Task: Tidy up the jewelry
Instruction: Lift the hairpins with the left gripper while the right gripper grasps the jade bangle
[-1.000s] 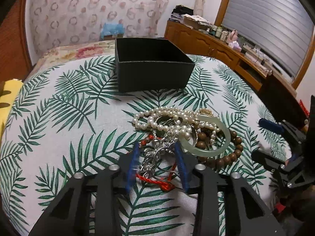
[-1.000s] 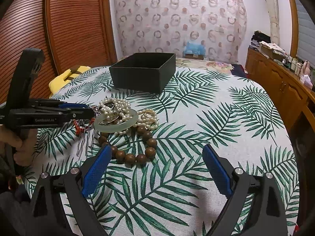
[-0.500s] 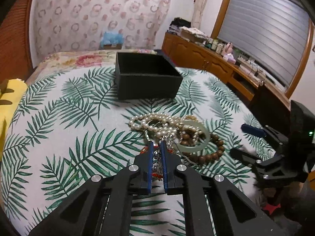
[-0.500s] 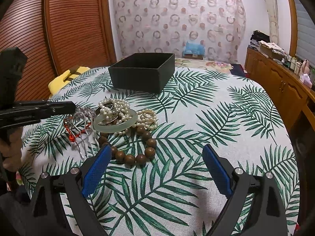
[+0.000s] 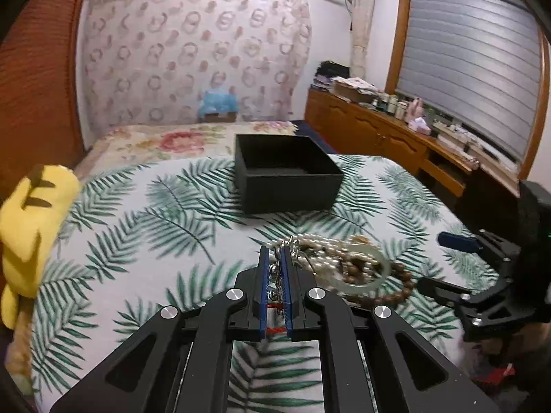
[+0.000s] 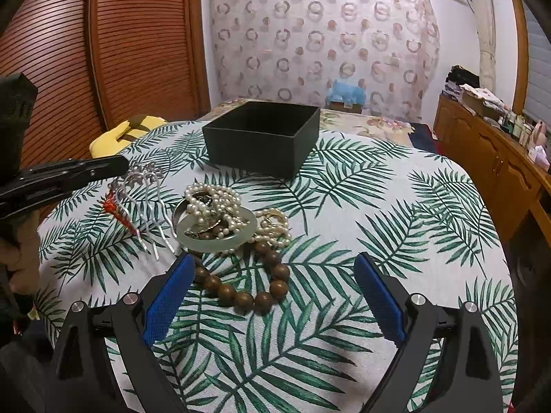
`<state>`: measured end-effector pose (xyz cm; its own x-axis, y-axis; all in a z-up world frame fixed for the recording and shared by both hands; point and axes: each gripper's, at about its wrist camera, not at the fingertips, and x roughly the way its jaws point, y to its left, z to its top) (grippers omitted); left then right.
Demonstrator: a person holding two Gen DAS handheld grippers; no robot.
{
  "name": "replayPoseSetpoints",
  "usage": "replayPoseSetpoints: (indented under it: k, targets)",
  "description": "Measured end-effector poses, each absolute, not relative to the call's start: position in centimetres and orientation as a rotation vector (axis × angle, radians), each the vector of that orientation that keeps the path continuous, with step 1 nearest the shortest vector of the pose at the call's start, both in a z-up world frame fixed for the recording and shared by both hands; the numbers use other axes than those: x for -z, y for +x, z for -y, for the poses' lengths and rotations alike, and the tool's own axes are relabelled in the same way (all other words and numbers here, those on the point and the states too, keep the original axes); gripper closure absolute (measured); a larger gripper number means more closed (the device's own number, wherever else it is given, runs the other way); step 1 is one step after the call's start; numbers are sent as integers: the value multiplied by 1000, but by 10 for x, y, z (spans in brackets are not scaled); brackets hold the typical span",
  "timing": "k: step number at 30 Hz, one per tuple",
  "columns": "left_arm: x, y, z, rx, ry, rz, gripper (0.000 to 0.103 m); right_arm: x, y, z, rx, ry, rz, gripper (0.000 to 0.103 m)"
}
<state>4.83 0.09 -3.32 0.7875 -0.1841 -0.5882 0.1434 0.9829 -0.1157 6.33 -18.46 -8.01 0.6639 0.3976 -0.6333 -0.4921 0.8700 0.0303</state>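
Observation:
My left gripper (image 5: 274,258) is shut on a silver hair comb (image 6: 146,189) with a red beaded string (image 6: 118,211) hanging from it, and holds it lifted above the leaf-print table, left of the jewelry pile. The comb's top also shows between the left fingers (image 5: 275,275). The pile holds a pearl necklace (image 6: 210,199), a pale jade bangle (image 6: 217,234) and a brown wooden bead bracelet (image 6: 248,292). An open black box (image 6: 261,137) stands beyond the pile. My right gripper (image 6: 272,296) is open and empty, just in front of the bead bracelet.
A yellow plush toy (image 5: 31,227) lies at the table's left edge. A bed with floral cover (image 5: 179,141) stands behind the table. A wooden sideboard with clutter (image 5: 396,130) runs along the right wall. A wooden slatted door (image 6: 120,44) is at left.
My left gripper closed on the silver comb and lifted it up and away from the pile, with the red string trailing. The right gripper has stayed open and still.

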Motion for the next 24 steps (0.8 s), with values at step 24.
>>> replayPoseSetpoints:
  k: [24]
  targets:
    - [31,60,-48,47,-90,-596,97,81,82,148,-589,-205,-700,8]
